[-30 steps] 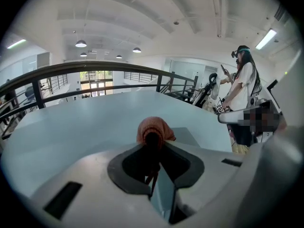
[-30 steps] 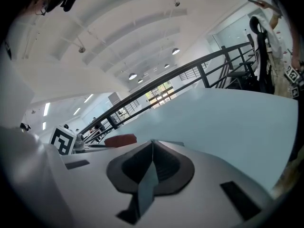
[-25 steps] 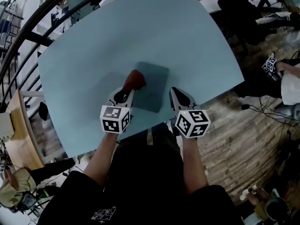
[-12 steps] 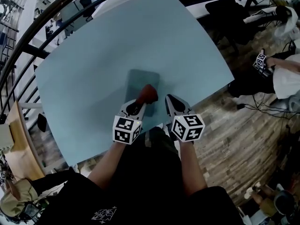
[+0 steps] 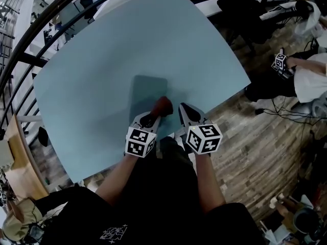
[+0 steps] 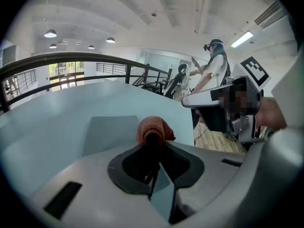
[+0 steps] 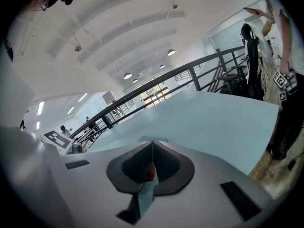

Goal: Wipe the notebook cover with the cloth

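Your left gripper [image 5: 151, 117] is clamped on the cloth [image 5: 163, 104], a soft, light, rust-red wad that will likely squash under pressure; hold it by the bunched end. It rests at the 5 o'clock corner of the notebook [image 5: 145, 93], which is thin and flat and may slide on the table [image 5: 102, 60]. Your right gripper [image 5: 184, 111], at the cloth's 3 o'clock, has its jaws pressed together on nothing. The cover shows no readable writing.

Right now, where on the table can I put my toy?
Bare table stretches beyond the notebook to the far edge, and on its left and right. It is crowded at the near edge: the left hand-held gripper holds the cloth at the notebook's right edge, the right hand-held gripper close beside.
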Action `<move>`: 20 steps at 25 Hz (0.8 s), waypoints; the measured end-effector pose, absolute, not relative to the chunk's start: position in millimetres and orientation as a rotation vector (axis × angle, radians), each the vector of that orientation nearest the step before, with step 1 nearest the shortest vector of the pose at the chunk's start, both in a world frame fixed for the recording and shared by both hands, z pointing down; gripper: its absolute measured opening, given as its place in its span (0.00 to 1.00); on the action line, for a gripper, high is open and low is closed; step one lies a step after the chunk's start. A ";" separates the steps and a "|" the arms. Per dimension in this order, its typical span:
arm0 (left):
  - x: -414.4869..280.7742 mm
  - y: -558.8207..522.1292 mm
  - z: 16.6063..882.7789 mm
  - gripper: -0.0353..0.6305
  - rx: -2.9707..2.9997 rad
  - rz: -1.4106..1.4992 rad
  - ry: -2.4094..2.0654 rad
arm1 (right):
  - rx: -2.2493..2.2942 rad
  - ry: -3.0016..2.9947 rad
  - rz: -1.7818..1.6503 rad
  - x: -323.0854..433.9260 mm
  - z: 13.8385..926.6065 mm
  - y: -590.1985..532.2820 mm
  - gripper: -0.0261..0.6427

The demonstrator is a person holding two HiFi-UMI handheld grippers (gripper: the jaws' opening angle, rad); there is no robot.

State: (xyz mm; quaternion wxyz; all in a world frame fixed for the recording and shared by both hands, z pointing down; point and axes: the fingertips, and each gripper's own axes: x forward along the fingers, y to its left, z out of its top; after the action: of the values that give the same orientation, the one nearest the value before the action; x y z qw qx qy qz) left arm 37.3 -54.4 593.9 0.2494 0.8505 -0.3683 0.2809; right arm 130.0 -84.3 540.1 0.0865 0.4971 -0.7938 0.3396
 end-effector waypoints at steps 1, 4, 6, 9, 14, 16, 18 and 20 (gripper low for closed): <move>36.3 -54.0 596.0 0.16 2.310 0.770 -1.005 | 1.479 -2.365 1.010 130.5 539.7 -85.4 0.05; 28.5 -55.8 600.1 0.16 2.290 0.781 -1.027 | 1.460 -2.375 1.006 127.3 539.0 -89.3 0.05; 20.9 -58.1 603.0 0.16 2.273 0.786 -1.047 | 1.438 -2.383 1.011 123.1 541.0 -90.4 0.05; 9.0 -59.5 606.6 0.16 2.246 0.798 -1.075 | 1.396 -2.392 1.025 115.6 544.8 -89.9 0.05; -11.8 -64.1 606.3 0.16 2.209 0.801 -1.131 | 1.333 -2.416 1.020 99.6 542.6 -97.3 0.05; -19.6 -66.5 606.7 0.16 2.195 0.797 -1.154 | 1.314 -2.425 1.017 93.9 542.2 -101.3 0.05; -25.2 -68.0 607.9 0.16 2.179 0.793 -1.174 | 1.296 -2.429 1.014 90.6 543.2 -104.3 0.05; -29.5 -69.6 608.7 0.16 2.167 0.791 -1.189 | 1.277 -2.432 1.010 87.6 544.1 -106.9 0.05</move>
State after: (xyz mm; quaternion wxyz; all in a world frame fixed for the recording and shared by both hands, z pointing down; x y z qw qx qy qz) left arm -29.5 -69.6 608.7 0.2698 0.8039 -0.4412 0.2937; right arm 87.6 -106.9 544.1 0.1073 0.4338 -0.8262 0.3430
